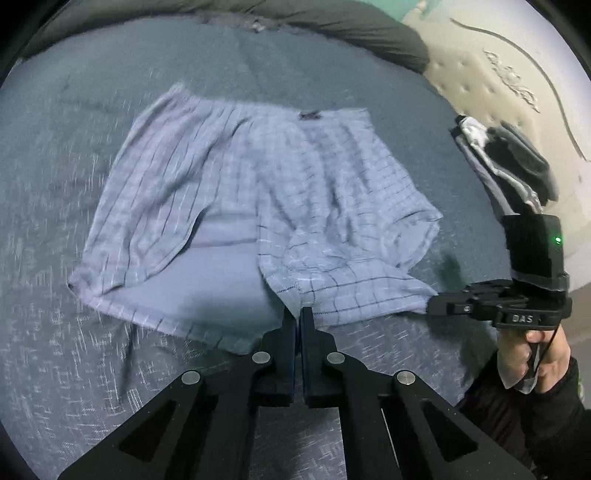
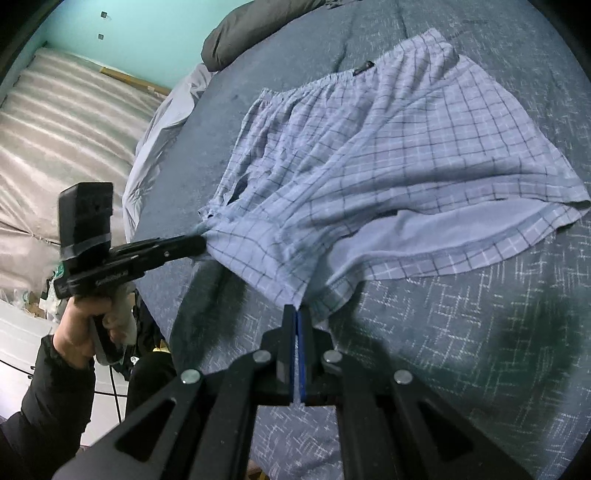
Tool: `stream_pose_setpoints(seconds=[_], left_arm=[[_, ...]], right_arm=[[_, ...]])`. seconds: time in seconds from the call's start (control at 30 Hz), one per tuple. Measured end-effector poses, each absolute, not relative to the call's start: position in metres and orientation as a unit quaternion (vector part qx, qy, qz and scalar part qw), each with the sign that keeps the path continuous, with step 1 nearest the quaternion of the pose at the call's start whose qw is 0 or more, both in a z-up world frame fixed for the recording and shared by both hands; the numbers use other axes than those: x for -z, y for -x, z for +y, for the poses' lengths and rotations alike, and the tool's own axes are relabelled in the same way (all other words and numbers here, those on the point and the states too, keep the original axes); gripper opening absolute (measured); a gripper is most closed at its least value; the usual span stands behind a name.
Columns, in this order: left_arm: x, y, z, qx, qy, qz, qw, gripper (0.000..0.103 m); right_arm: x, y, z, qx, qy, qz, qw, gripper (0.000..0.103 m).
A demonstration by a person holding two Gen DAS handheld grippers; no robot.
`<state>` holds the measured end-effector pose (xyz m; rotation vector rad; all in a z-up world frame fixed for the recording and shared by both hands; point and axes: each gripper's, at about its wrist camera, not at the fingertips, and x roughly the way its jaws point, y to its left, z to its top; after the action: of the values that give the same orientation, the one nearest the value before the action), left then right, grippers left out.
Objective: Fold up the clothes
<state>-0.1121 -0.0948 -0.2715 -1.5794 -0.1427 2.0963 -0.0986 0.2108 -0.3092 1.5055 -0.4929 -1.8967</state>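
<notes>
Light blue checked boxer shorts (image 1: 236,206) lie spread on a dark blue patterned bedspread (image 1: 74,369), waistband at the far side. My left gripper (image 1: 298,314) is shut on the hem of one leg at its inner near corner. My right gripper (image 1: 434,304) shows at the right in the left wrist view, shut on the outer corner of that same leg. In the right wrist view the shorts (image 2: 388,155) are pulled into a point between my right gripper (image 2: 297,312) and my left gripper (image 2: 199,242). The held leg is lifted a little off the bed.
A dark grey pillow (image 1: 369,33) lies at the head of the bed. Dark folded clothes (image 1: 517,162) sit at the bed's right edge. A bare beige mattress (image 2: 66,122) stands beside the bed. A pale sheet (image 2: 166,122) hangs off the bed's side.
</notes>
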Motion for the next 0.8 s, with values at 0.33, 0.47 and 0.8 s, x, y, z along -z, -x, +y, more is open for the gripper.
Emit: stream_pose_setpoints(seconds=[0.33, 0.47, 0.8], left_arm=[[0.3, 0.108, -0.082, -0.75, 0.617, -0.036, 0.236, 0.006], [0.287, 0.119, -0.093, -0.771, 0.598, -0.042, 0.218, 0.039], [0.293, 0.167, -0.104, -0.814, 0.562, 0.001, 0.146, 0.041]], right_arm=[[0.321, 0.098, 0.198, 0.708, -0.603, -0.156, 0.335, 0.001], [0.322, 0.102, 0.205, 0.71, -0.608, -0.163, 0.315, 0.004], [0.299, 0.118, 0.254, 0.745, -0.54, -0.27, 0.284, 0.03]])
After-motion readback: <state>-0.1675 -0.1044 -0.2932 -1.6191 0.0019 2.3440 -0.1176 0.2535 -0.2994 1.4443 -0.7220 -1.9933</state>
